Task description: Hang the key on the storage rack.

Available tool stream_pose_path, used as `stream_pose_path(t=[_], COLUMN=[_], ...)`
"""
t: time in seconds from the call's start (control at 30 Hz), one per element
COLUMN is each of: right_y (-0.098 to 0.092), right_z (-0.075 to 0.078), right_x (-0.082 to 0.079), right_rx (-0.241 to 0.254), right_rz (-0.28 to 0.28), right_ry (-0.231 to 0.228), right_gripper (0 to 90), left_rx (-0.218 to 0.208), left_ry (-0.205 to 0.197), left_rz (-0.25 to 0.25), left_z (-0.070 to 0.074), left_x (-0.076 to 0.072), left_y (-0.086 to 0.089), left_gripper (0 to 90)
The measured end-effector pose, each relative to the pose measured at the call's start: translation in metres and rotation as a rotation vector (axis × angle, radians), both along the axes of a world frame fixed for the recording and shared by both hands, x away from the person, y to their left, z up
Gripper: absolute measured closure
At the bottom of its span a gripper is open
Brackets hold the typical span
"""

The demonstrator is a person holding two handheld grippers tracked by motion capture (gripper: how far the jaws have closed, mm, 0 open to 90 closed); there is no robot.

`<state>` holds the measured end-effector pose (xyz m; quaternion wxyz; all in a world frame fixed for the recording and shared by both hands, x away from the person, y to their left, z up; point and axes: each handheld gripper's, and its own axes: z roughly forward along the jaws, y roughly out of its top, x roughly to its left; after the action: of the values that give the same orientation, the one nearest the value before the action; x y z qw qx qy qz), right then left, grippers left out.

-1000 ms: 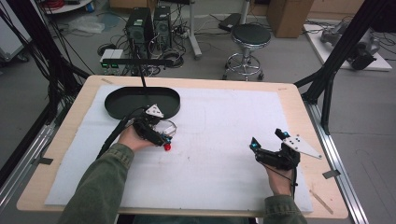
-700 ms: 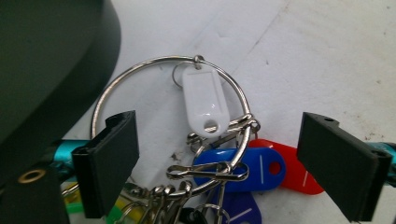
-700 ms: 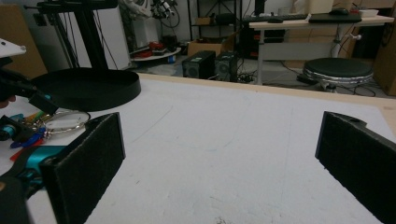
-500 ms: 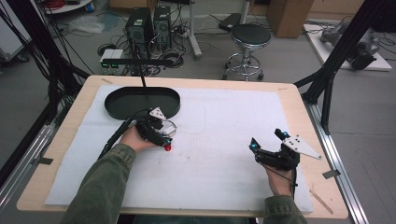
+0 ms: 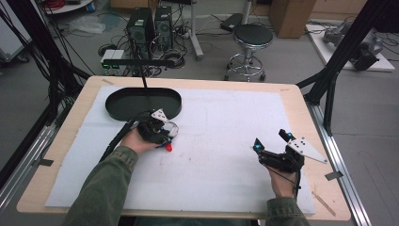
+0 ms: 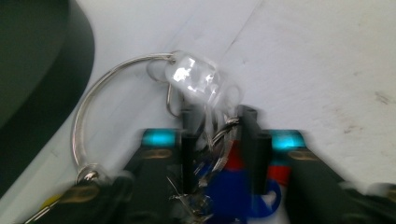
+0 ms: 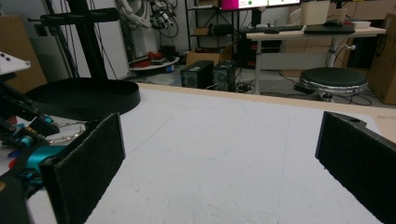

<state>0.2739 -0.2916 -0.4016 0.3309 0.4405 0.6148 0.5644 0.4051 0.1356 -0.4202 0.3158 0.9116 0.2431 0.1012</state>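
Two tools in play: my left tool (image 6: 215, 140) has just been closing, and its jaws now pinch the key bunch (image 6: 187, 88) with the wires and tags between them; the right tool (image 5: 272, 141) sits spread wide, holding nothing. Bunch lies on the white mat (image 5: 221, 141) just beside the black oval tray (image 5: 141, 101), big steel ring (image 6: 86, 121) splayed toward the tray, clear fob and a red tag (image 5: 168, 147) trailing. I judge it light, hard, slippery and floppy, with parts swinging freely, so grab where the rings meet, not one loose loop. Mat looks soft and grippy over a wooden bench (image 5: 61, 141). Room is a cluttered lab: stool (image 5: 251, 37), computer towers (image 5: 148, 26), cables on the floor.
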Motion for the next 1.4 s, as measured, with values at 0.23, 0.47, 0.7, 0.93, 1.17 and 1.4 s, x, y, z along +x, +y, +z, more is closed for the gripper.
stream_pose_path(t=[0.23,0.47,0.7,0.93,1.17,1.4], right_y=[0.0,0.001,0.0,0.001,0.0,0.001], right_z=[0.0,-0.001,0.0,0.0,0.0,0.0], right_x=[0.0,0.0,0.0,-0.001,0.0,0.0], right_rx=[-0.003,-0.006,-0.006,0.002,-0.001,0.001], right_rz=[0.0,0.002,-0.001,0.0,-0.001,-0.003], right_ry=[0.001,0.003,-0.001,0.0,-0.002,-0.002], right_gripper=[0.4,0.4,0.4,0.4,0.5,0.5], left_rx=[0.027,0.015,-0.058,-0.123,-0.212,-0.244], left_ry=[-0.049,-0.052,-0.047,-0.048,-0.064,-0.104], left_rz=[-0.021,-0.032,-0.007,0.021,0.057,0.068], left_z=[0.002,0.006,0.022,0.043,0.062,0.079], left_x=[-0.004,-0.005,-0.006,-0.005,-0.004,-0.004], left_y=[-0.002,0.001,0.014,0.031,0.047,0.061], left_gripper=[81.3,82.2,83.1,83.7,83.6,83.6])
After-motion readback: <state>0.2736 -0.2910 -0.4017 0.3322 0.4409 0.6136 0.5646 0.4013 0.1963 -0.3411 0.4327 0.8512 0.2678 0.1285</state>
